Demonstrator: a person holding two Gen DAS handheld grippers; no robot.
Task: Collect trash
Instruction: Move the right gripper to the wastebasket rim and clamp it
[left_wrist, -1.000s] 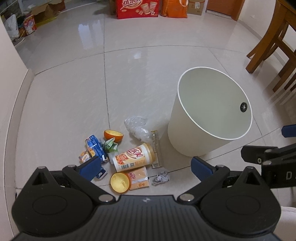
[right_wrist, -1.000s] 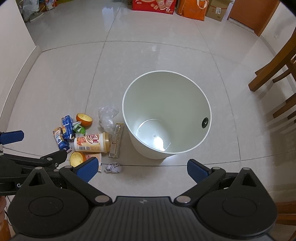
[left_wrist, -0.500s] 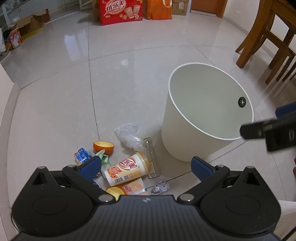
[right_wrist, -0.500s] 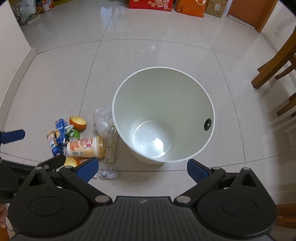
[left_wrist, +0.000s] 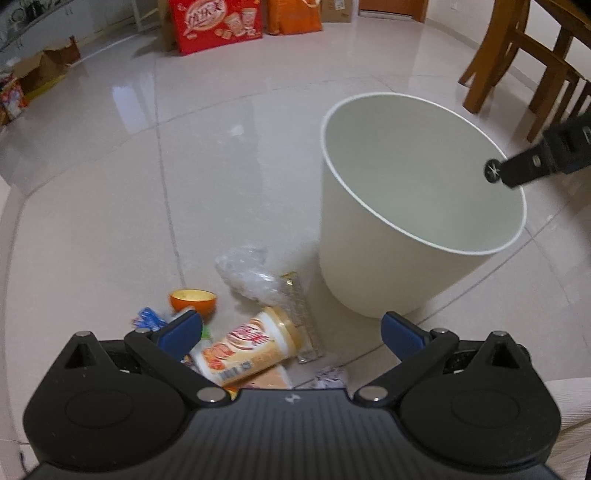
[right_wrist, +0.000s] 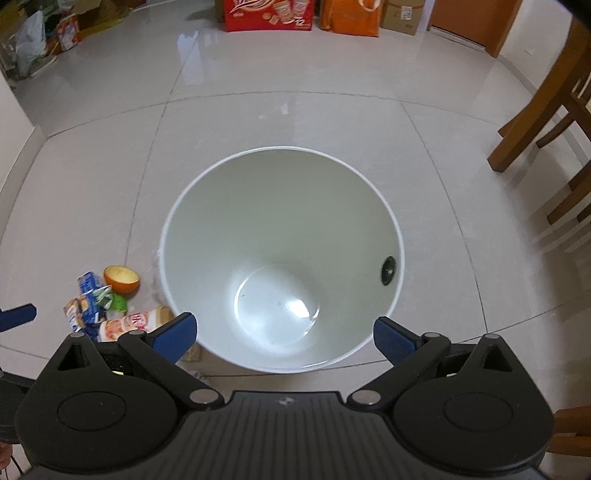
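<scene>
left gripper (left_wrist: 291, 334): mine, spread wide, nothing between the blue pads, hung over the litter
right gripper (right_wrist: 284, 336): mine too, jaws wide apart and holding nothing, looked straight down into the bin
bin (right_wrist: 192, 206): white, upright, bare inside apart from a shiny patch on the bottom; directly ahead of my right tool, ahead and right of my left tool
milk tea cup (left_wrist: 251, 345): on its side, just ahead of my left tool between the pads, lid end toward the bin
orange half (left_wrist: 192, 300): cut face up, ahead-left of my left pad
clear plastic wrap (left_wrist: 245, 271): crumpled, beyond the cup, close to the bin wall
long wrapper (left_wrist: 301, 314): flat on the floor, between the cup and the bin base
blue carton (right_wrist: 88, 284): left of my right tool, next to the orange half, green scrap beside it
paper wad (left_wrist: 330, 374): small, grey, just in front of my left tool body
floor (left_wrist: 110, 192): glossy pale tile
chair legs (left_wrist: 517, 55): wooden, far right
red box (left_wrist: 218, 24): far ahead by the wall
</scene>
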